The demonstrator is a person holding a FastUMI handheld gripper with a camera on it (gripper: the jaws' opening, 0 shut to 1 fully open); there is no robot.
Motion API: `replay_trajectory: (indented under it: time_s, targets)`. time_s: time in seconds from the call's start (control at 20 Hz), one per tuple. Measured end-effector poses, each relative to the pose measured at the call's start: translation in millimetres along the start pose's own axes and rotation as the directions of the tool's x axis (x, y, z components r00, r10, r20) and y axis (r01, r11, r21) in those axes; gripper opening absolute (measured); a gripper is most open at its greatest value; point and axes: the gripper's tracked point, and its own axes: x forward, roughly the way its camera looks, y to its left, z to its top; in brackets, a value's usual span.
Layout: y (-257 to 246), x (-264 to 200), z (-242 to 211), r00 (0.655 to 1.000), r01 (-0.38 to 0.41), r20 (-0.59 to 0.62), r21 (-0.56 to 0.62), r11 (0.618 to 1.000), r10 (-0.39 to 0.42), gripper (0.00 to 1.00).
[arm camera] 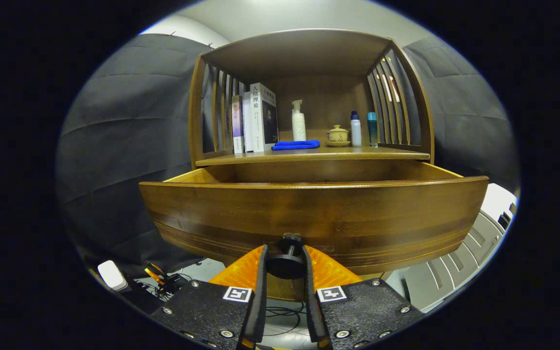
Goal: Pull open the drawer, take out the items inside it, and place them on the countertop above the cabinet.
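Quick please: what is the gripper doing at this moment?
Gripper: closed on the drawer knob, both fingers pressing it; drawer pulled open.

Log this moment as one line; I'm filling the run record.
stage: drawer pulled open | gripper: shut on drawer knob | drawer: contents hidden | countertop

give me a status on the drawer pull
Gripper jaws clamped on the drawer knob. Drawer pulled open; inside hidden by its front panel. Nothing blocking; blue cloth on the countertop.
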Motion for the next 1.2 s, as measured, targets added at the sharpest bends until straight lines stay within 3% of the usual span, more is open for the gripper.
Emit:
replay_trajectory:
  time_s: [0.45, 0.95, 1.2]
  targets:
    - [5.0, -12.2, -1.8, 0.999, -0.029, 0.024, -0.053, 0.998, 0.031, 0.39]
    - [14.5, -31.5, 84.6, 0.96, -0.103, 0.251, -0.095, 0.99, 0.124, 0.94]
    - [-4.0, -24.0, 130.5, 0.961, -0.081, 0.257, -0.078, 0.994, 0.099, 0.94]
